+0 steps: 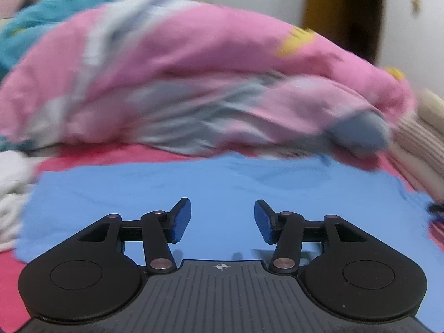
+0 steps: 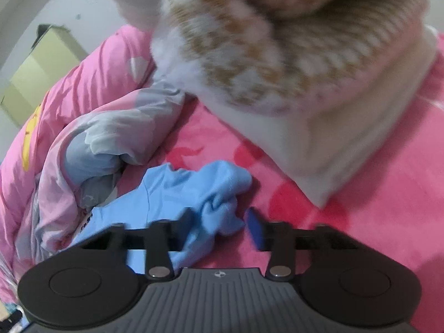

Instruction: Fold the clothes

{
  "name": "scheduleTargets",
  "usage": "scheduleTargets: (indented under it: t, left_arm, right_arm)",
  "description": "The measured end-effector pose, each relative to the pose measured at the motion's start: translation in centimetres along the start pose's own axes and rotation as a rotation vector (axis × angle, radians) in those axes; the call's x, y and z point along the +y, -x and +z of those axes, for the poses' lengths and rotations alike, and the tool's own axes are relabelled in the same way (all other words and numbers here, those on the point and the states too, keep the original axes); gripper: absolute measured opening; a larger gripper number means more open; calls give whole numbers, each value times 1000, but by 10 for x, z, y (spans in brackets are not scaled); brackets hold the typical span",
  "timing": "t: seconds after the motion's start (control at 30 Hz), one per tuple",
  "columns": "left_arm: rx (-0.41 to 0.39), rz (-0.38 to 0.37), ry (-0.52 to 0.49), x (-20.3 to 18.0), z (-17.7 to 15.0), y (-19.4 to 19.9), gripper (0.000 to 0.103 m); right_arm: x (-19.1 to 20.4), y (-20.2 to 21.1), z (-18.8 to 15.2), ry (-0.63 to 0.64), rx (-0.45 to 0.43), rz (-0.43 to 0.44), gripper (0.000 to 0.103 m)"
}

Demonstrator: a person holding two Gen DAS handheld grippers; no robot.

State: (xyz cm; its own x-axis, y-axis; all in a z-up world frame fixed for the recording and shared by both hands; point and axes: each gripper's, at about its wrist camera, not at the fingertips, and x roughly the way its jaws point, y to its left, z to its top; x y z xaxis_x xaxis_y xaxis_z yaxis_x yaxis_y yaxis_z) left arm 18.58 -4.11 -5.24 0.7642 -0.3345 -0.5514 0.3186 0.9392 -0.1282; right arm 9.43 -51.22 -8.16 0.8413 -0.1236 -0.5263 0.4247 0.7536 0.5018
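Where the bedding leaves it bare, the surface is a bed covered by a pink sheet with a darker red pattern (image 2: 374, 194), seen at the left edge of the left wrist view (image 1: 8, 277) as well. A bulky pink quilt with grey, white and yellow print (image 1: 194, 77) lies heaped across the far side of the bed; in the right wrist view the same quilt (image 2: 69, 111) runs down the left side. Behind it stand a pale wall (image 1: 410, 27) and a dark brown door or panel (image 1: 344, 14). A teal printed fabric (image 1: 41, 14) sits at the far left, blurred. A white ribbed knit (image 1: 11, 202) lies at the left edge of the bed. A cream and tan knitted garment with a white lining (image 2: 277, 69) fills the upper right wrist view, blurred, and rests on the sheet.

The light blue cotton garment (image 1: 222, 177) lies spread flat on the sheet directly under and ahead of the left gripper (image 1: 222, 220). That gripper's jaws stand spread apart with nothing between them; whether the blue pads (image 1: 183, 219) touch the cloth cannot be told.

In the right wrist view a bunched end of the light blue garment (image 2: 194, 194) lies crumpled just beside the quilt. The right gripper (image 2: 222, 227) is spread, with a fold of the blue cloth lying between its fingers, against the left finger and not pinched.
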Motion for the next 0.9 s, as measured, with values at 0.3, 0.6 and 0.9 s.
scheduleTargets:
  t: [0.3, 0.6, 0.9]
  left_arm:
    - [130, -86, -23, -53, -13, -49, 50]
    - [105, -195, -33, -90, -7, -64, 50]
    - [51, -300, -178, -137, 9, -85, 51]
  right_arm:
    - [98, 4, -33, 648, -51, 211, 8]
    - [128, 16, -87, 1016, 88, 330, 34]
    - [101, 5, -49, 704, 91, 317, 48]
